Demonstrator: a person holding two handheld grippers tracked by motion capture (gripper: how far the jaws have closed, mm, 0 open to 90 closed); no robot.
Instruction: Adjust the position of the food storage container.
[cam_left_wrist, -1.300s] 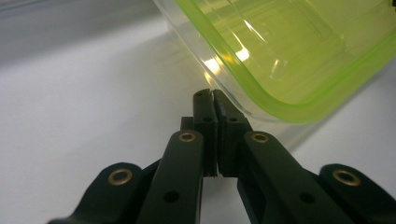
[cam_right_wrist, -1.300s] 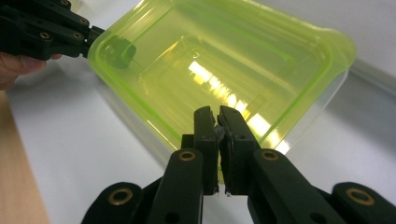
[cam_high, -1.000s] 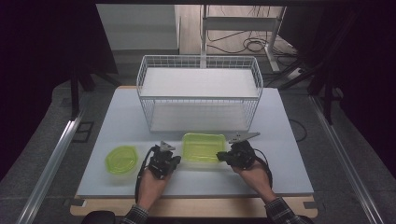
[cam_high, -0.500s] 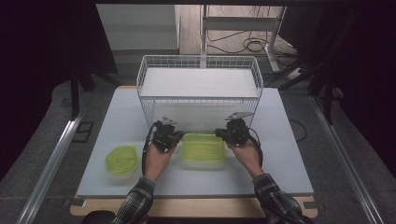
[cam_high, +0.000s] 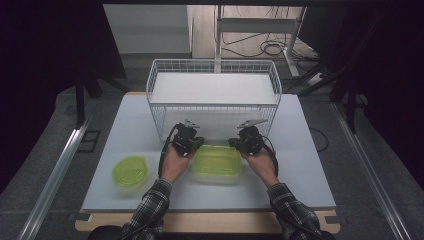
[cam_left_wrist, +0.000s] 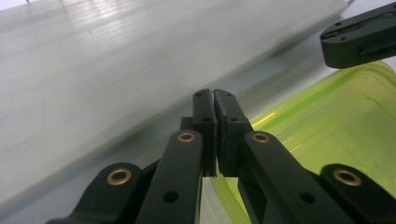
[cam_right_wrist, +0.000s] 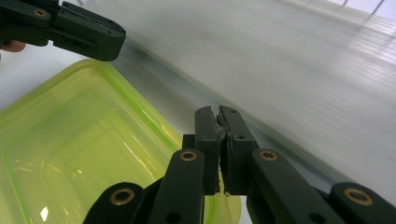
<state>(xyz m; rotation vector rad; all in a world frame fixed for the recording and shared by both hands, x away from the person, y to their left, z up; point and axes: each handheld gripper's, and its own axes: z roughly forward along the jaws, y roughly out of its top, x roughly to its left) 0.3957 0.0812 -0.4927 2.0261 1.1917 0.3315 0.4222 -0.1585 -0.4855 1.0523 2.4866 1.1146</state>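
- Rectangular green container (cam_high: 217, 162): translucent, open-topped, lying on the tabletop (cam_high: 310, 165) at lower centre of the high view, just in front of the wire basket (cam_high: 214, 90). A second ago it lay a little lower in the frame, with more bare tabletop between it and the basket; it now sits nearer the basket's front wall.
- Left gripper (cam_high: 189, 141): at the container's upper-left corner. A second ago it was lower in the frame, at the container's left side. Jaws are together; its own view shows the pads closed at the near rim of the container (cam_left_wrist: 345, 140), and whether a thin edge is pinched between them cannot be told.
- Right gripper (cam_high: 248, 140): at the container's upper-right corner, likewise higher in the frame than a second ago. Jaws are together over the rim of the container (cam_right_wrist: 93, 149) in its own view; a pinch on the rim cannot be confirmed.
- Round green lid or dish (cam_high: 130, 171): lower left of the high view, well apart from both grippers, in the same spot as before.
- Wire basket: white, upper centre, unmoved, with a pale flat panel inside.
- Judgement: both grippers and the container have shifted together toward the basket, which suggests the container is being carried or pushed there; lifting it over the front wall looks like the remaining step.
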